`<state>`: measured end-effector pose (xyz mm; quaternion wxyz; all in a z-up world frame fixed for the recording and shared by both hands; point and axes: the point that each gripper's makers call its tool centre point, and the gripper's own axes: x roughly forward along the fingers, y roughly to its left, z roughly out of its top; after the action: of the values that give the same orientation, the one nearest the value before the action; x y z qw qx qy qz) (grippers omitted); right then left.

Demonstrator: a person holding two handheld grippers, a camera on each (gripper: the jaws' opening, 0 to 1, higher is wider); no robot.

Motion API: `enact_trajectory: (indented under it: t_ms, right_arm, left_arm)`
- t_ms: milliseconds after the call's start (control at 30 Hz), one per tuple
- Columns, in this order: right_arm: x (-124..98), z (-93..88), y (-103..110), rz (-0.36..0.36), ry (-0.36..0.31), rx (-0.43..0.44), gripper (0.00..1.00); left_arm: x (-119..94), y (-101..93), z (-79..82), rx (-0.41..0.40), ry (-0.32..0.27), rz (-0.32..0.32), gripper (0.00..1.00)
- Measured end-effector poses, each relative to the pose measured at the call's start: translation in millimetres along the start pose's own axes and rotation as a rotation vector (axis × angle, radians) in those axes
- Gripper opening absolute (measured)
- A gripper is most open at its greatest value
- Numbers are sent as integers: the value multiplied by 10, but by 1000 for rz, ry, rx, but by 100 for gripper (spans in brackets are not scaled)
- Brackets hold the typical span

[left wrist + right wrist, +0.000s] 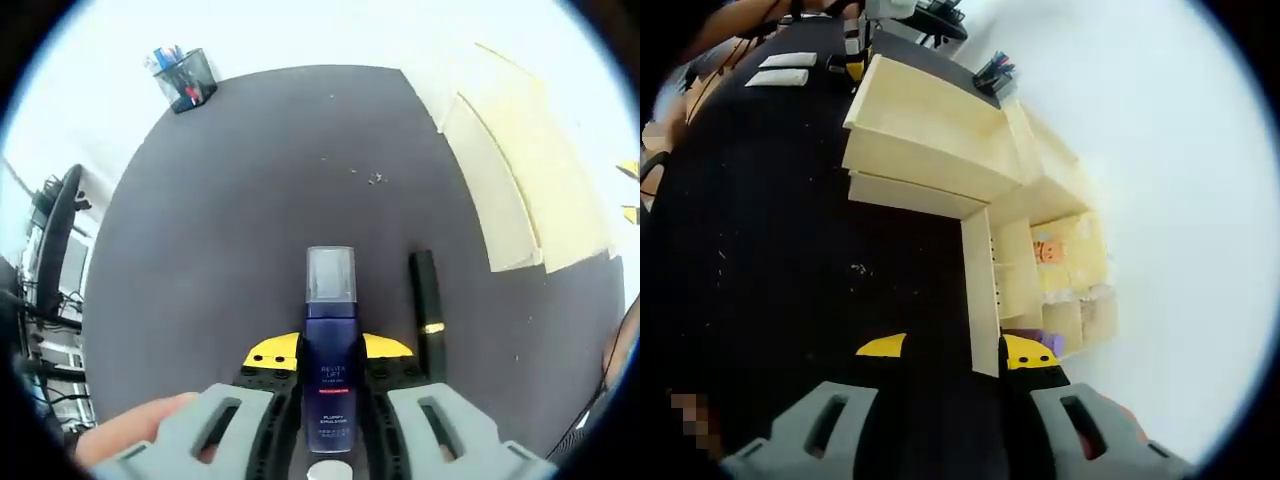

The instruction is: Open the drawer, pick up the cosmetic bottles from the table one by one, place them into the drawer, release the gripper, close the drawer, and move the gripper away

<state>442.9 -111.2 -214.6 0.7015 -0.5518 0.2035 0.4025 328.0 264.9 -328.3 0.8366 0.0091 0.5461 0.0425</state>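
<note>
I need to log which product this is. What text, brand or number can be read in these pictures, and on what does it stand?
"REVITA LIFT", faint and only roughly legible, on the dark blue bottle between the left gripper jaws.
Smaller lines under the red stripe on that bottle: too blurred to read.
Black tube with a gold band: no readable text.
Pen cup: none readable.
Right gripper view, wooden drawer unit: none.

The table has a dark, matt, faintly speckled top. The navy bottle looks like glossy plastic with a frosted clear cap. The slim black tube shines, banded in gold. The drawer unit is pale, smooth, matt wood.
</note>
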Motion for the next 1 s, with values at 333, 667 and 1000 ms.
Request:
enact_trajectory:
  t_ms: [333, 667, 1000]
  right_arm:
    - [-30, 20, -30, 0, -24, -2, 31]
    - [-69, 3, -19, 6, -48, 8, 31]
    - [-51, -10, -27, 9, -39, 11, 31]
  left_arm:
    - [-576, -124, 254, 26, -64, 17, 16]
    - [-1107, -413, 678, 76, -138, 20, 16]
    - [-1219, -732, 1026, 125, -163, -14, 16]
